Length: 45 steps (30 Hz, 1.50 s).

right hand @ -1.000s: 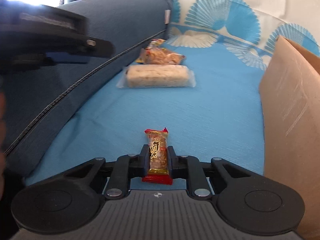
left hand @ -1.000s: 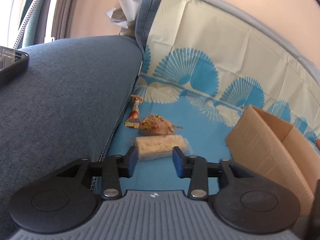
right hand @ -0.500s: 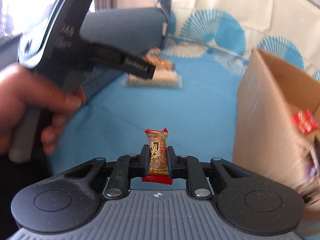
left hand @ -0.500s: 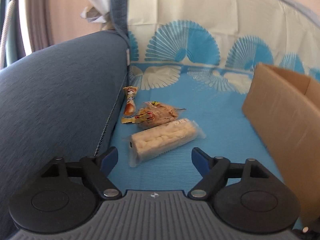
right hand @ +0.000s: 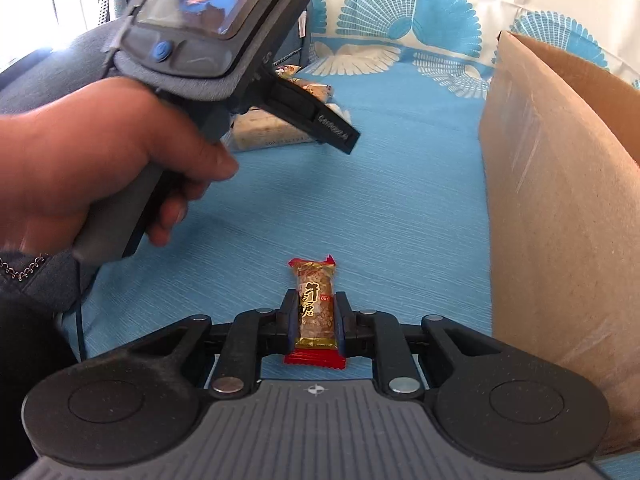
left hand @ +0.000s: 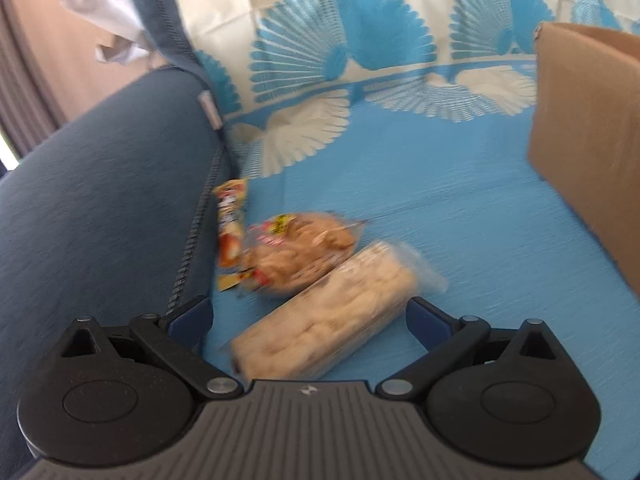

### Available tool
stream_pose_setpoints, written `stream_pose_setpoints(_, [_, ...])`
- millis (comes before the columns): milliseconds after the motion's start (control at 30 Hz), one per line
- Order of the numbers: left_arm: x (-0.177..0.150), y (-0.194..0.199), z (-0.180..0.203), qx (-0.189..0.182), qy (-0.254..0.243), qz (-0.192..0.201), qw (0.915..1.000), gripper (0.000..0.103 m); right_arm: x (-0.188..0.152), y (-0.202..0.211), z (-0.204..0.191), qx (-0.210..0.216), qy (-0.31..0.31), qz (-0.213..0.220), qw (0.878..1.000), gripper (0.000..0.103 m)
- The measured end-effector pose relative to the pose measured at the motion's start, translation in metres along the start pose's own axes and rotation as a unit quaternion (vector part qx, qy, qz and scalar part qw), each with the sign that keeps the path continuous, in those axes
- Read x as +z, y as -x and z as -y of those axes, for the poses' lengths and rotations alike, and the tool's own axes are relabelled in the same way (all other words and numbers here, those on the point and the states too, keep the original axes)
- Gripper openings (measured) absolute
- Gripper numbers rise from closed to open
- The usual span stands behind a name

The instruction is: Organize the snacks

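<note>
A long pale snack pack [left hand: 360, 288] lies on the blue cloth [left hand: 460, 216], slanted between the fingers of my left gripper [left hand: 308, 312]. Its jaws are opening and stand wide, and the pads do not touch the pack. Behind it sit a round brown snack bag [left hand: 300, 252] and a small orange wrapper [left hand: 230, 224] against the sofa arm. My right gripper [right hand: 316, 300] is shut on a small red-and-gold candy bar [right hand: 316, 292], held above the cloth. In the right wrist view a hand [right hand: 92, 160] holds the left gripper over the pale pack [right hand: 264, 132].
An open cardboard box [right hand: 560, 200] stands on the right, close to my right gripper, and shows as well in the left wrist view as the box [left hand: 588, 140]. The dark blue sofa arm [left hand: 100, 220] walls the left side. A fan-patterned cushion [left hand: 360, 40] rises at the back.
My left gripper moved in toward the pale pack, rolled, and spread its jaws wide around it. The right gripper kept its hold on the candy bar and shifted slightly toward the box.
</note>
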<state>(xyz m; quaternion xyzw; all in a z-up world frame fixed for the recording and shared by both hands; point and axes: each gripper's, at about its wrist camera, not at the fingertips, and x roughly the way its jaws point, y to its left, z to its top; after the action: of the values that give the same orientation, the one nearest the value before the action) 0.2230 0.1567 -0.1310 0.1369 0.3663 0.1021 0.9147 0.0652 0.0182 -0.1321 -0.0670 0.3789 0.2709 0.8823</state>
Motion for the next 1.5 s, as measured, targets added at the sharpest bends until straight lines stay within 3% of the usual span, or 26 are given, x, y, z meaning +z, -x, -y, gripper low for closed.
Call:
stream_pose_setpoints(33, [0.001, 0.0, -0.002, -0.018, 0.006, -0.002, 0.9998, 0.098, -0.001, 0.0, 0.0, 0.0, 0.001, 0.0, 1.0, 0.019])
stream_pose_setpoints(67, [0.003, 0.0, -0.005, -0.032, 0.015, -0.007, 0.9994, 0.089, -0.001, 0.0, 0.0, 0.0, 0.002, 0.0, 1.0, 0.019])
stream_pose_setpoints(100, [0.003, 0.0, -0.008, -0.039, 0.022, -0.012, 0.9989, 0.072, -0.001, -0.001, 0.001, 0.0, 0.003, 0.0, 1.0, 0.019])
stream_pose_setpoints(200, [0.001, 0.011, -0.011, -0.047, 0.028, -0.019, 0.9983, 0.049, -0.001, -0.002, 0.001, 0.0, 0.003, 0.0, 1.0, 0.019])
stream_pose_setpoints(300, [-0.006, 0.028, -0.014, -0.074, 0.037, -0.02, 0.9963, 0.038, -0.001, -0.002, 0.001, 0.0, 0.003, 0.001, 1.0, 0.019])
stream_pose_setpoints(400, [-0.018, 0.049, -0.019, -0.092, 0.062, -0.019, 0.9936, 0.006, -0.004, -0.001, 0.001, 0.0, 0.006, 0.005, 1.0, 0.019])
stream_pose_setpoints(533, [-0.039, 0.077, -0.03, -0.118, 0.114, -0.046, 0.9854, 0.005, -0.006, 0.003, 0.0, -0.003, 0.009, 0.007, 1.0, 0.019])
stream_pose_setpoints(633, [-0.055, 0.091, -0.032, -0.123, 0.112, -0.046, 0.985, 0.01, -0.009, 0.006, 0.0, -0.006, 0.008, 0.006, 1.0, 0.019])
stream_pose_setpoints(800, [-0.054, 0.093, -0.041, -0.117, 0.157, -0.021, 0.9805, 0.061, -0.012, 0.01, 0.0, -0.012, 0.006, 0.003, 1.0, 0.02])
stream_pose_setpoints(967, [-0.043, 0.073, -0.031, -0.107, 0.17, -0.028, 0.9793, 0.071, -0.011, 0.009, 0.001, -0.007, 0.012, -0.001, 1.0, 0.022])
stream_pose_setpoints(1167, [-0.04, 0.046, -0.016, -0.093, 0.152, -0.045, 0.9829, 0.071, -0.009, 0.006, 0.002, -0.004, 0.014, 0.0, 1.0, 0.023])
stream_pose_setpoints(1233, [-0.04, 0.043, -0.011, -0.089, 0.134, -0.047, 0.9859, 0.064, -0.01, 0.007, 0.003, -0.002, 0.016, 0.0, 1.0, 0.023])
stream_pose_setpoints(1300, [-0.041, 0.044, -0.007, -0.091, 0.113, -0.046, 0.9883, 0.042, -0.01, 0.007, 0.004, -0.002, 0.017, 0.0, 1.0, 0.022])
stream_pose_setpoints(1500, [-0.047, 0.07, -0.015, -0.123, 0.109, -0.066, 0.9842, 0.04, -0.011, 0.01, 0.006, -0.006, 0.012, 0.002, 1.0, 0.019])
